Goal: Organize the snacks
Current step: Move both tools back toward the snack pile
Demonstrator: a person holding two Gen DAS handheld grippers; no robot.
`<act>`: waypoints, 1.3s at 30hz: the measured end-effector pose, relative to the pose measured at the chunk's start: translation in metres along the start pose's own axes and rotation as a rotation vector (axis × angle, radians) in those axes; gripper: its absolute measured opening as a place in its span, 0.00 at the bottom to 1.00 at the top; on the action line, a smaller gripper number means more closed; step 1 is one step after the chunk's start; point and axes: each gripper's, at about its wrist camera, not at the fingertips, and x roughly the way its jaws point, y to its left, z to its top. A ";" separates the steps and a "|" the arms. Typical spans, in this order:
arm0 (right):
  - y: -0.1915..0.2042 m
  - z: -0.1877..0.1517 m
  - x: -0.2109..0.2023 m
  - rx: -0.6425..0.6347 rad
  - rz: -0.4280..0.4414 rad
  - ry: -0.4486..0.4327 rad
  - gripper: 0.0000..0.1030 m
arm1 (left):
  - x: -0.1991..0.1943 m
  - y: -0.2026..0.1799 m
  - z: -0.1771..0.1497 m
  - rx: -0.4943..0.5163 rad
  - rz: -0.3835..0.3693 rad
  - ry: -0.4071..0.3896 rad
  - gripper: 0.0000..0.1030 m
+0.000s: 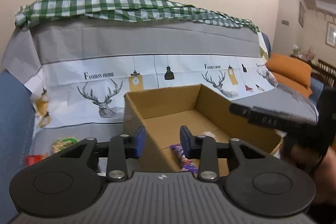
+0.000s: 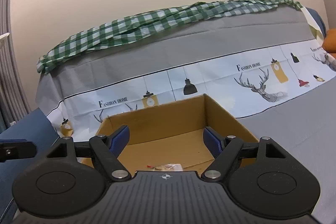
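An open cardboard box [image 1: 212,102] sits on the covered sofa seat; it also shows in the right wrist view [image 2: 159,121]. My left gripper [image 1: 162,141] is open and empty above the box's left wall. A purple snack packet [image 1: 184,159] lies inside the box just below its right finger. A clear snack packet [image 2: 168,167] lies on the box floor under my right gripper [image 2: 167,140], which is open and empty over the box. More snack packets [image 1: 61,144] lie on the seat left of the box. The right gripper shows at the right edge of the left wrist view [image 1: 260,117].
The sofa back carries a grey and white deer-print cover [image 1: 109,81] with a green checked cloth [image 1: 105,5] on top. An orange cushion [image 1: 292,70] lies at the far right. Blue upholstery [image 1: 12,119] borders the left.
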 end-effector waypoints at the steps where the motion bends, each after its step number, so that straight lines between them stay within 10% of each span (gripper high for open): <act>1: 0.001 0.000 -0.001 -0.003 0.001 0.001 0.76 | -0.004 0.005 -0.004 0.019 -0.007 -0.003 0.34; 7: 0.012 -0.001 -0.011 -0.034 0.002 -0.001 0.75 | -0.020 0.032 -0.043 0.102 -0.033 0.017 0.32; 22: 0.062 -0.002 -0.020 -0.107 0.070 0.011 0.72 | -0.050 0.123 -0.062 -0.392 0.097 -0.085 0.31; 39: 0.089 -0.020 -0.016 -0.226 0.147 0.031 0.72 | -0.039 0.127 -0.061 -0.384 0.110 -0.018 0.43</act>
